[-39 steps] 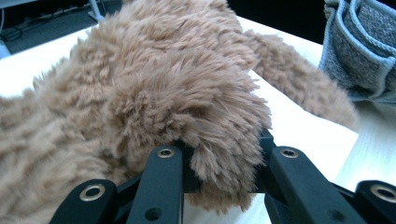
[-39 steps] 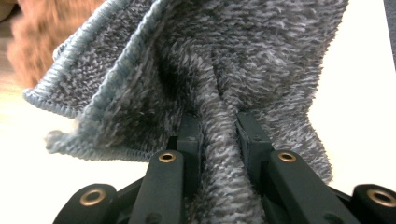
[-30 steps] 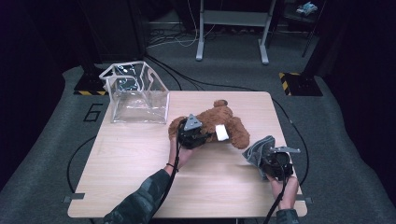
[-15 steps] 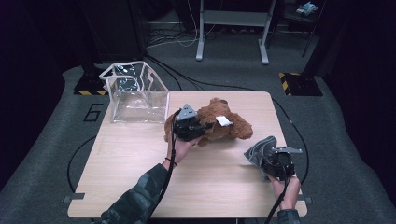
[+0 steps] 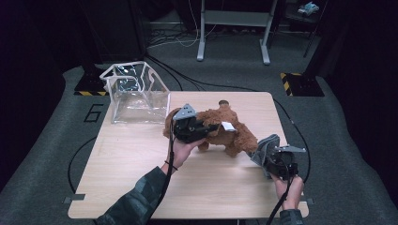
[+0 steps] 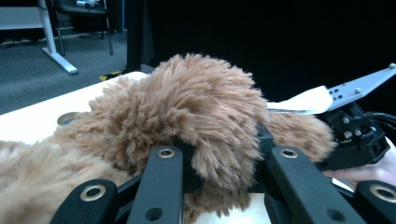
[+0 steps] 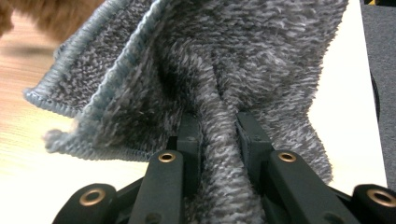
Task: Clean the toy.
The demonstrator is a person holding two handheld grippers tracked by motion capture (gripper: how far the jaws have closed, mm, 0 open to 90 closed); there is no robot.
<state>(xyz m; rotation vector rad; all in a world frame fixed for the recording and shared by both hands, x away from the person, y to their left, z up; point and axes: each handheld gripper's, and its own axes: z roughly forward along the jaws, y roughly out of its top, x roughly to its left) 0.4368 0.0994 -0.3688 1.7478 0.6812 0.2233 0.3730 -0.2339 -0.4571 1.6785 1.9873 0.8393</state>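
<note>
A brown plush bear (image 5: 230,129) with a white tag hangs over the middle of the wooden table (image 5: 141,164). My left gripper (image 5: 206,127) is shut on a tuft of its fur and holds it lifted; in the left gripper view the plush bear (image 6: 196,107) bulges between the black jaws of the left gripper (image 6: 224,163). At the table's right front, my right gripper (image 5: 268,154) is shut on a fold of a grey knitted cloth (image 5: 264,147). In the right gripper view the cloth (image 7: 224,70) fans out above the pinch of the right gripper (image 7: 219,140).
A clear plastic box (image 5: 136,93) stands open at the table's back left corner. Cables run over the dark floor behind, near a metal stand (image 5: 234,23). The other gripper (image 6: 355,130) and a hand sit at the right of the left gripper view.
My left gripper has risen and drawn the bear up and slightly toward the table's left. The right gripper and the cloth have stayed put.
</note>
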